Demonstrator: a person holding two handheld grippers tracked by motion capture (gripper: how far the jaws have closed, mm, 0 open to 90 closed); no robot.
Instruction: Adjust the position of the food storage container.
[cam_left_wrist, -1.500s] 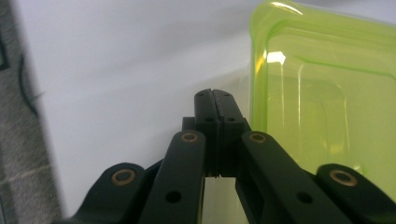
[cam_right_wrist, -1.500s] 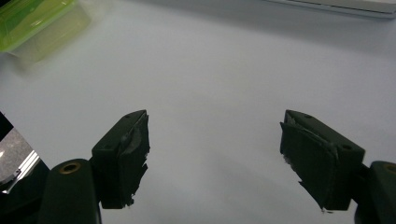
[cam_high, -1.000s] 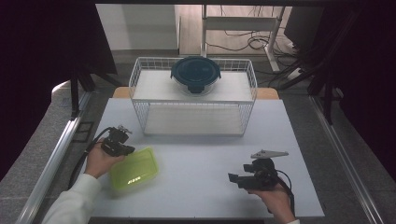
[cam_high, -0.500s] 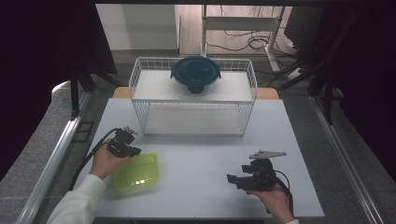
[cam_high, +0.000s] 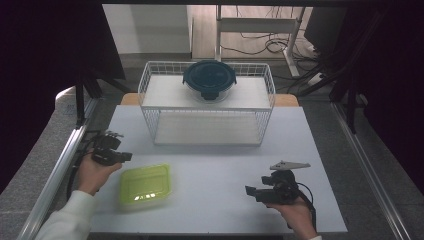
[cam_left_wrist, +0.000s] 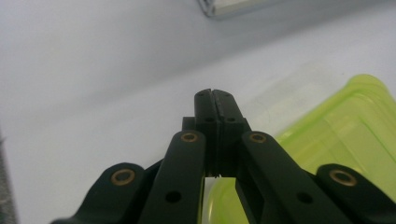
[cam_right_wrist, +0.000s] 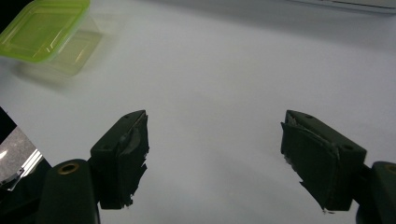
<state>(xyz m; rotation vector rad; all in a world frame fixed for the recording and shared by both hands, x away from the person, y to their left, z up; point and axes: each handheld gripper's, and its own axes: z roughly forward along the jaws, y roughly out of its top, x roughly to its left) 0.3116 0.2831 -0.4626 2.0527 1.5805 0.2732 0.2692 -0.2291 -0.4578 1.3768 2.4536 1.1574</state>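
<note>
High view: white worktop (cam_high: 210, 200) carrying a white wire basket (cam_high: 207, 107) toward the far edge, a round dark-lidded container (cam_high: 209, 79) resting on the basket's upper shelf. Lime-green lidded food container (cam_high: 145, 186) lying flat on the worktop, near-left area, well apart from the basket. Left tool (cam_high: 111, 151) held in a hand just beside the green container's far-left corner, above and clear of it, jaws pressed together, nothing between them. Right tool (cam_high: 255, 191) held in a hand at the near-right of the worktop, pointing left toward the green container yet well apart from it; grey three-cornered plate on top

Left gripper view: left tool (cam_left_wrist: 214, 100) with both black jaws closed flat against each other, no object clamped. Green container (cam_left_wrist: 345, 135) at lower right, partly behind the right-hand jaw linkage; contact with the jaw tips not seen. Bare worktop (cam_left_wrist: 93, 93) beyond the tips; a basket edge at the top of the frame

Right gripper view: right tool (cam_right_wrist: 215, 154) with jaws standing wide apart, only bare worktop (cam_right_wrist: 224, 70) between them, pads worn and ragged at the edges. Green container (cam_right_wrist: 44, 28) at upper left, far from the jaws, slightly blurred
</note>
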